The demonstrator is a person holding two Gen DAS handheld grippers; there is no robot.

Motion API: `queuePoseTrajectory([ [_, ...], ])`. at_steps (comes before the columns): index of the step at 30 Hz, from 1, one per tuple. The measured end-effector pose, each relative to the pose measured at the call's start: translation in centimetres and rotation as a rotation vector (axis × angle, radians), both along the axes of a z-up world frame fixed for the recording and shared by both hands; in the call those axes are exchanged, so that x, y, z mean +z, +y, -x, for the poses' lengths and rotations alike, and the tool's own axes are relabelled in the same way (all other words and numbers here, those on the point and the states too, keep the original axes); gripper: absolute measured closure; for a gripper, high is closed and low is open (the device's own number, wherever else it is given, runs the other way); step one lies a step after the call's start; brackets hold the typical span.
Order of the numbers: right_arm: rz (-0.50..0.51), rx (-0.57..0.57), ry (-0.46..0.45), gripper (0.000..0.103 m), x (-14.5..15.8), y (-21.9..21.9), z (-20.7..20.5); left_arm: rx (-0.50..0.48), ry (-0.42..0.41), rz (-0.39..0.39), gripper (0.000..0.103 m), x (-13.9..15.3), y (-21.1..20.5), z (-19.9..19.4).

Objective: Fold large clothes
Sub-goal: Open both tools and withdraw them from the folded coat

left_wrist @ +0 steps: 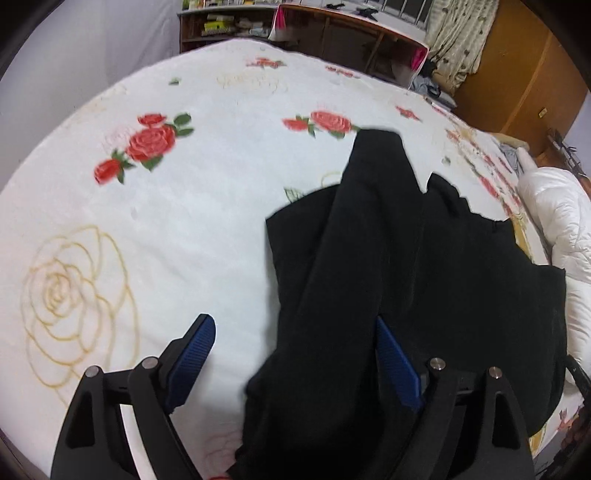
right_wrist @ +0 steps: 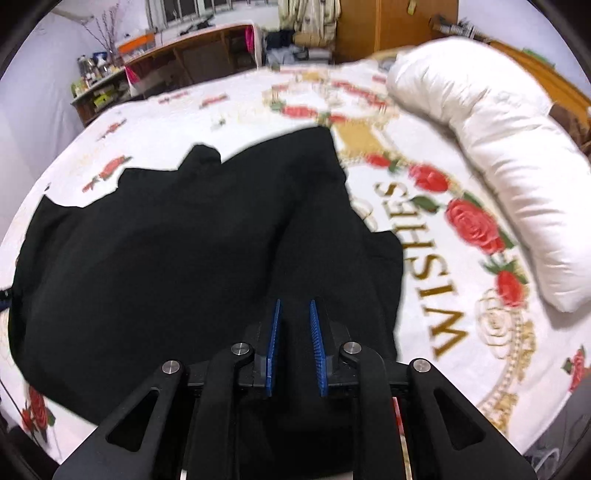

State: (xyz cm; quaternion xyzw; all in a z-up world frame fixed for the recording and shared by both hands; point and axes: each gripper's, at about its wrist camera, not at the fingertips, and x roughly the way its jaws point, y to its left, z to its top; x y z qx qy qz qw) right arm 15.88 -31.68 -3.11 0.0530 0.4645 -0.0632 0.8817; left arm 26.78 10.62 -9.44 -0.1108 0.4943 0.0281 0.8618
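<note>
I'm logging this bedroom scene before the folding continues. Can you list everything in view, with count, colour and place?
black garment: one, black, rumpled on the bedspread, near side.
bedspread: one, white with red and gold roses and gold lettering, covers the bed.
white duvet: one, white, bunched along the bed's far right edge.
wooden shelves: one long unit, brown, beyond the bed, holding small items.
curtain: one, cream patterned, far wall.
wardrobe: one, brown wood, beside the curtain.
left hand-held gripper: one, black with blue pads, wide open, garment between the fingers.
right hand-held gripper: one, same colours, nearly closed over the garment; grip unclear.
</note>
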Motion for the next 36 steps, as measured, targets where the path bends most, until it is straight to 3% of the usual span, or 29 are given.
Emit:
queuePoseTrajectory([
  [3, 0.001, -0.015, 0.023, 0.086, 0.2, 0.0, 1.6, -0.041, -0.056, 0.027, 0.017, 2.2, -0.4, -1.0],
  [7, -0.023, 0.01, -0.01, 0.086, 0.9, 1.0, 2.5, -0.132, -0.074, -0.064, 0.017, 3.8, -3.8, -5.4],
  [9, -0.04, 0.021, -0.026, 0.086, 1.1, 1.6, 2.5, -0.163, -0.026, -0.051, 0.019, 2.9, -4.9, -8.4],
  [13, -0.035, 0.055, -0.043, 0.086, 1.2, 2.8, 1.9, -0.114, 0.13, -0.157, 0.028, -0.8, -5.1, -13.0],
  [17, -0.039, 0.081, -0.044, 0.086, 0.9, 3.3, 1.1, -0.057, 0.151, -0.082, 0.022, -2.8, -3.3, -14.6],
  [21, -0.026, 0.091, -0.032, 0.086, 0.2, 3.5, 0.4, -0.013, 0.127, -0.06, 0.016, -3.7, -2.9, -14.1],
  [24, -0.038, 0.075, -0.03, 0.086, 0.4, 3.1, 0.5, 0.009, 0.107, 0.0, 0.016, -2.9, -2.4, -13.4],
  [27, -0.035, 0.073, -0.056, 0.086, 1.5, 3.3, 1.3, -0.001, 0.064, 0.059, 0.018, -0.6, -1.9, -11.4],
  [31, -0.036, 0.084, -0.091, 0.086, 3.6, 4.4, 3.0, -0.015, -0.003, 0.082, 0.017, 2.7, -2.1, -6.8],
  [33, -0.042, 0.096, -0.105, 0.079, 4.6, 5.2, 3.9, -0.03, -0.02, 0.066, 0.017, 4.1, -2.6, -4.2],
  [35, -0.039, 0.109, -0.118, 0.055, 5.5, 6.1, 4.9, -0.048, -0.049, 0.054, 0.017, 5.6, -3.3, -1.2],
  [36, -0.036, 0.119, -0.128, 0.051, 6.1, 6.7, 5.7, -0.053, -0.06, 0.053, 0.014, 6.2, -3.5, 0.1],
])
